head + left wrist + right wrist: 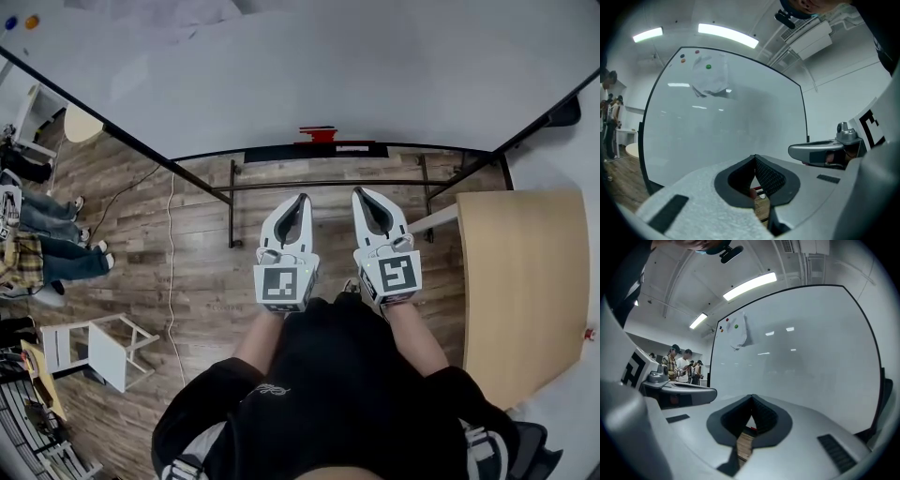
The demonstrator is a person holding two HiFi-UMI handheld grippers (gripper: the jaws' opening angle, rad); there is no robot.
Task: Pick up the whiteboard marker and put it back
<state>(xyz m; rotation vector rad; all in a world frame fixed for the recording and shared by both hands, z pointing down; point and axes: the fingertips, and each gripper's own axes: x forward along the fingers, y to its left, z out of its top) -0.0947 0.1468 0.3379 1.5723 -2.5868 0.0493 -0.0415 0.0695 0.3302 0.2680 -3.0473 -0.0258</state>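
Wood-plank floor with bystanders point(47, 234) and a white chair point(103, 352) at far left, then a large whiteboard point(328, 66) on a black stand, its tray point(272, 155) bearing what looks like the red whiteboard marker point(319, 134). Lying where a pen belongs, so fits equally one due to be lifted or one set back. Held side by side short of the board, aimed at that tray: left gripper point(302, 197), jaws pressed together on nothing, and right gripper point(357, 191), likewise closed and empty; pale wooden table point(525, 281) at right.
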